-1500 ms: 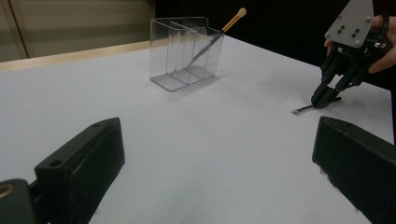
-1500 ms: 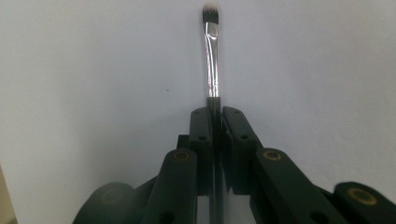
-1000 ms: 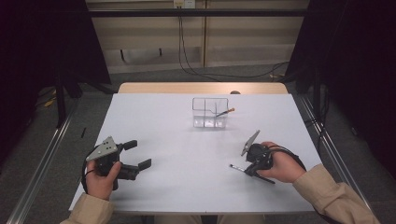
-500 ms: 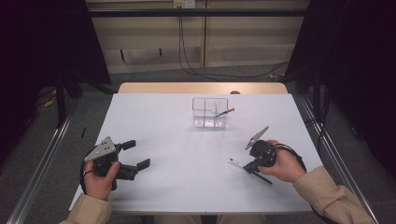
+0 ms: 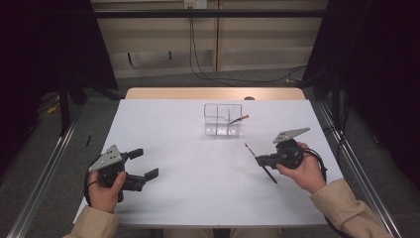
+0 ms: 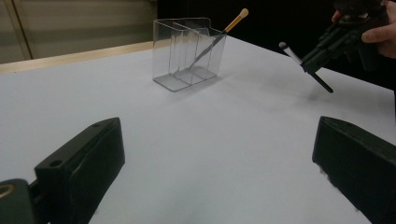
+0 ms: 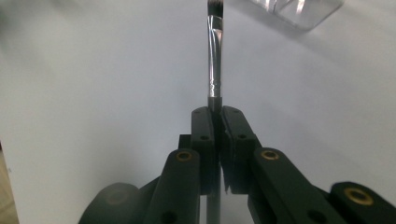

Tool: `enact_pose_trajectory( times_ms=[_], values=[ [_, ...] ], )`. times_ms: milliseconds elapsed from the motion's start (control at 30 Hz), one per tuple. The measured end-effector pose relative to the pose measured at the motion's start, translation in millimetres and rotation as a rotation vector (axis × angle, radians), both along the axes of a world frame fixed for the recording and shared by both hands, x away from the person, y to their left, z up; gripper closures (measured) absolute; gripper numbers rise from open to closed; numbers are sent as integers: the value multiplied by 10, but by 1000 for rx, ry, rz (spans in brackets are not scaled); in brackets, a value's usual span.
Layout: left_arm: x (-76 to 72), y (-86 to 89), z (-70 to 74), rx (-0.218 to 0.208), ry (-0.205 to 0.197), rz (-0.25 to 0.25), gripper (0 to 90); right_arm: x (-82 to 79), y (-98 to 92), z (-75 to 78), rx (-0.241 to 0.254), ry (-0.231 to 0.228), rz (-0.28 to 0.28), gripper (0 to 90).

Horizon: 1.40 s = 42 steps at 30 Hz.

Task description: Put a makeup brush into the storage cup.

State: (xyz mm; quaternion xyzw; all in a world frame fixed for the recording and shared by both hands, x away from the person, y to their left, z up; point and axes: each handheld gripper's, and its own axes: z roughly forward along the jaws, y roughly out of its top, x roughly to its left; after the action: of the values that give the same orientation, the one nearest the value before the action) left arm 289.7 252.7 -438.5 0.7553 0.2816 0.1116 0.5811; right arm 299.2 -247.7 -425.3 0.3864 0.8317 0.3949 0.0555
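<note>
A thin dark-handled brush (image 5: pixel 258 161) with a silver ferrule is gripped across its handle by my right gripper (image 5: pixel 261 160), which is shut on it at the right of the white table (image 5: pixel 198 198). In the right gripper view the brush (image 7: pixel 214 56) sticks straight out past the closed jaws, bristles farthest away. My left gripper (image 5: pixel 144 164) rests open at the front left, nothing between its fingers (image 6: pixel 84 158). A clear divided container (image 5: pixel 223 119) stands mid-table at the back and holds a tan-tipped brush (image 5: pixel 239 119) leaning to the right.
From the left gripper view the container (image 6: pixel 189 51) stands ahead, with the right gripper (image 6: pixel 336 39) and its brush (image 6: pixel 299 58) at upper right. A wooden strip (image 5: pixel 213 93) runs along the table's far edge. Metal rails (image 5: pixel 346 153) flank the table.
My right gripper has moved a little away from the person with the dark brush, whose tip now points more toward the container. The left gripper has barely shifted.
</note>
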Motion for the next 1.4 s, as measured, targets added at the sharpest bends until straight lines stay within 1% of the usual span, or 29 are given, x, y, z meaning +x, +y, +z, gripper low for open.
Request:
enact_pose_trajectory(
  times_ms=[67,167,300,333,367,567,733,900,1067,1167,1400],
  values=[
    [0,-1,3,2,-3,4,23,-3,-19,23,35,-34,-24,842],
    [-3,0,4,4,-4,5,24,-2,-57,56,103,-83,-68,842],
    [-1,3,3,4,-6,6,23,3,-89,83,159,-132,-103,842],
    [1,5,2,2,-2,-3,23,5,-97,90,183,-148,-115,842],
    [-1,3,2,3,-3,0,23,6,-102,96,200,-157,-121,842],
    [-2,5,5,4,-8,8,23,23,-98,133,260,-207,-151,842],
    [-6,2,8,0,-5,8,23,42,-61,163,285,-243,-167,842],
    [-7,6,9,-5,-5,8,23,76,-15,190,307,-268,-183,842],
    [-3,12,9,-2,-9,5,23,122,33,209,305,-288,-191,841],
    [-5,10,7,-8,-6,5,23,150,51,219,310,-299,-197,841],
    [-2,12,3,-5,-5,4,23,201,62,248,328,-325,-223,842]
  ],
)
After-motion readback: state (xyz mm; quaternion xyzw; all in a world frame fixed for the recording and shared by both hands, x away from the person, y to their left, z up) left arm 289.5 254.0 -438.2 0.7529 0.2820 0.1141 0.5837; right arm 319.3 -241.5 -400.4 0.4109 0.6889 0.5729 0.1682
